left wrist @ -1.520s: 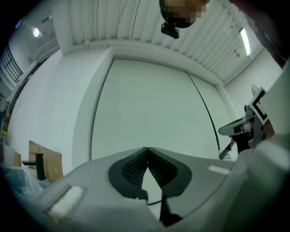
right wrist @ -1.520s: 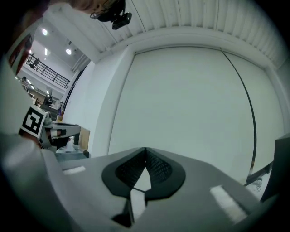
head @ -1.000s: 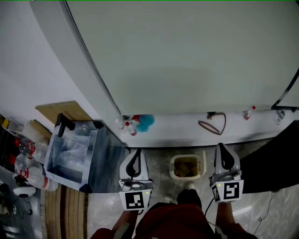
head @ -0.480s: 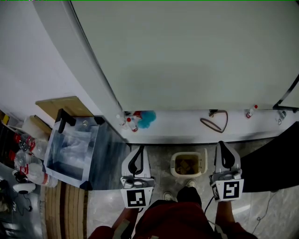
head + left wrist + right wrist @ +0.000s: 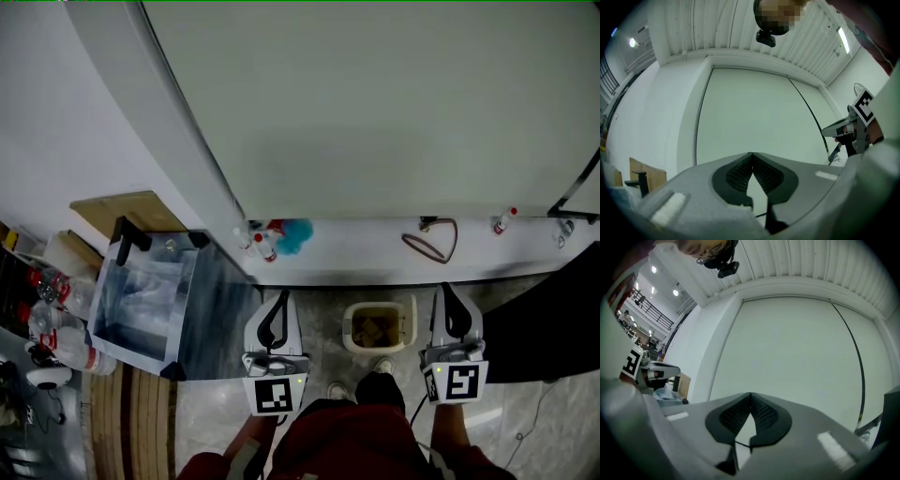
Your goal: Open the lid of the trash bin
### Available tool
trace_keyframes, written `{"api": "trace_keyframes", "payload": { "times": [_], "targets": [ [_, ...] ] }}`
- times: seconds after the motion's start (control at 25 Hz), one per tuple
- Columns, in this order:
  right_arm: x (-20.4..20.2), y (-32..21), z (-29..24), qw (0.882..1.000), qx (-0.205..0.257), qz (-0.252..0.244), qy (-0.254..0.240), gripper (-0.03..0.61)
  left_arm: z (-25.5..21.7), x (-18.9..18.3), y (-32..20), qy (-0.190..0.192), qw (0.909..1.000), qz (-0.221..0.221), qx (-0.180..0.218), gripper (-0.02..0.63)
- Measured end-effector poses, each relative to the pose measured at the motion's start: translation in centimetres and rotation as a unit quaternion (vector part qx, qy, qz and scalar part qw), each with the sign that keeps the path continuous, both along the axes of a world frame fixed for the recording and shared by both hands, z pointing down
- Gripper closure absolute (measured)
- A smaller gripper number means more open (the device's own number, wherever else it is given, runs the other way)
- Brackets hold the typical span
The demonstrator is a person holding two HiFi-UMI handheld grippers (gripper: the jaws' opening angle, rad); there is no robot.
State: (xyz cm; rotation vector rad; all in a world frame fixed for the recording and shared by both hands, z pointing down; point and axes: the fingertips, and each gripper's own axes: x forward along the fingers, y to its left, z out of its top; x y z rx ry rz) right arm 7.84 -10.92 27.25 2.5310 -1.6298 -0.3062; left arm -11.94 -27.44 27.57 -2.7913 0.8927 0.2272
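Inspection finds the trash bin (image 5: 378, 328), a small cream container, standing on the floor at the foot of the white ledge (image 5: 375, 258), between the two grippers as the head view shows them and just ahead of the person's shoes (image 5: 380, 367). Its mouth faces up and brownish contents are visible inside; no lid is seen across the opening, and whether one is hinged back or absent cannot be made out at this size. On that evidence the bin lies open, which is the condition the task asks for. The left gripper (image 5: 278, 300) and right gripper (image 5: 443, 292) are held well above the bin and apart from it, aimed at the pale wall panel (image 5: 375, 112). Each gripper's own view shows its jaws clenched tip to tip with nothing between them (left gripper (image 5: 752, 157), right gripper (image 5: 750, 397)). Nearby items: a larger bluish container (image 5: 202, 323) with a clear liner and a black handle (image 5: 129, 242) to the left, a wooden board (image 5: 127, 214), red-capped bottles (image 5: 262, 248), a blue object (image 5: 295, 237) and a brown loop (image 5: 429, 246) on the ledge. Nothing stands between the grippers and the bin.
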Motion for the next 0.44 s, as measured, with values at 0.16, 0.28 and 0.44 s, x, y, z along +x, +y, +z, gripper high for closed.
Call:
{"api": "trace_keyframes", "payload": {
  "times": [0.16,0.28,0.44],
  "targets": [
    [-0.15,0.23,0.27,1.000,-0.002,0.000,-0.003,0.578,0.30,0.24,0.41,0.000,1.0000,0.007,-0.004,0.611],
    [-0.17,0.26,0.47,1.000,-0.005,0.002,-0.005,0.578,0.48,0.40,0.51,0.001,0.9999,0.009,-0.008,0.611],
    [-0.06,0.46,0.67,1.000,-0.005,0.002,-0.008,0.578,0.82,0.75,0.79,-0.002,0.9998,0.012,-0.015,0.611]
  ]
}}
